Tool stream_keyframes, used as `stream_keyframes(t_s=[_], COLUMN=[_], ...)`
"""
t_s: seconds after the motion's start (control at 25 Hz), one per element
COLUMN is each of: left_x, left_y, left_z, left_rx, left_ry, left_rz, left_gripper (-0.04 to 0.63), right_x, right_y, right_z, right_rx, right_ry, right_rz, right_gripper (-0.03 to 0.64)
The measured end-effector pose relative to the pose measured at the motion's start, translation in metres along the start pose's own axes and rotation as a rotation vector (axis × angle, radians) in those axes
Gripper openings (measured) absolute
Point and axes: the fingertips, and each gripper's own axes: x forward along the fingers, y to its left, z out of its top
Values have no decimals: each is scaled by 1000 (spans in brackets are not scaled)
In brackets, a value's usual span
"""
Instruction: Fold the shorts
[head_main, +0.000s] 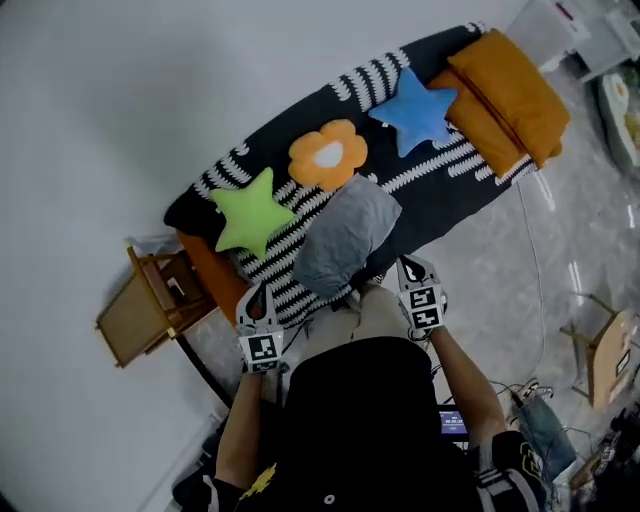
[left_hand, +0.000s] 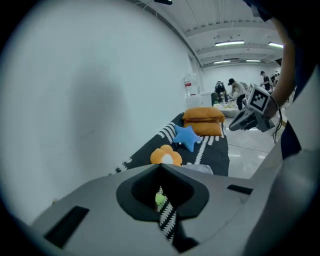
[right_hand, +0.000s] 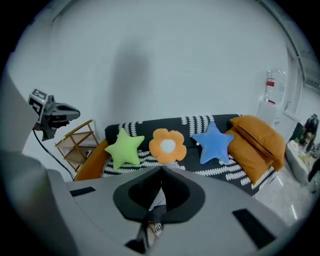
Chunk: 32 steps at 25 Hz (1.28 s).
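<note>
Head view: rumpled grey shorts (head_main: 345, 235) bulge over the striped sofa (head_main: 452, 196); left tool (head_main: 258, 293) and right tool (head_main: 406, 266) pressed together.

The grey shorts (head_main: 345, 238) lie in a loose, rumpled heap, not folded, near the front edge of the black-and-white sofa (head_main: 440, 190), just in front of the orange flower cushion (head_main: 328, 153) and beside the green star cushion (head_main: 250, 212).
</note>
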Motion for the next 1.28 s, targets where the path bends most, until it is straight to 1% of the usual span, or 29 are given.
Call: stream_keyframes(t_s=[0.08,0.16,0.24,0.28,0.36,0.44,0.48,0.56,0.6,0.68,0.76,0.8,0.84,0.88,0.92,0.96,1.0,1.12,1.16,1.2,1.28], left_x=[16,37,63,74,94,108,115,131,142,164,187,200,214,230,247,263,280,327,341,354,378], left_y=[-2,-7,-8,-6,1,13,19,23,20,7,-14,-27,-40,-51,-61,-68,-74,-100,-109,-117,-130], left_z=[5,9,9,11,20,29,30,24,15,-13,-45,-61,-76,-92,-108,-126,-143,-194,-209,-222,-243], left_rx=[58,108,133,140,151,138,110,14,-43,-155,-247,-286,-320,-344,-346,-321,-269,-61,-18,3,-8], left_ry=[7,3,-25,-51,-111,-141,-145,-122,-89,8,105,146,184,221,257,290,318,389,409,429,465], left_rz=[-89,-201,-326,-373,-429,-481,-513,-582,-616,-692,-785,-835,-884,-926,-956,-968,-965,-951,-956,-959,-953], left_gripper=[14,14,14,14,14,14,14,14,14,14,15,17,26,63,109,141,176,222,222,222,228], right_x=[-13,-28,-47,-57,-76,-86,-88,-87,-83,-66,-38,-19,3,27,51,75,97,156,175,195,236], right_y=[-3,-6,-5,-4,0,16,27,41,43,43,43,44,44,45,46,48,49,49,51,53,53], right_z=[-4,-7,-10,-16,-36,-55,-61,-73,-81,-103,-126,-136,-144,-153,-161,-172,-184,-228,-242,-253,-266], right_rx=[32,51,91,124,206,296,338,410,451,567,696,746,779,798,807,808,801,791,806,823,841], right_ry=[5,5,-6,-5,28,67,71,52,38,3,-38,-57,-73,-84,-87,-82,-68,1,15,22,29], right_rz=[-36,-72,-128,-167,-245,-284,-290,-314,-336,-382,-394,-378,-349,-313,-278,-249,-229,-216,-214,-205,-177], right_gripper=[15,15,15,15,15,15,15,15,15,17,17,19,42,82,119,153,180,227,236,238,238])
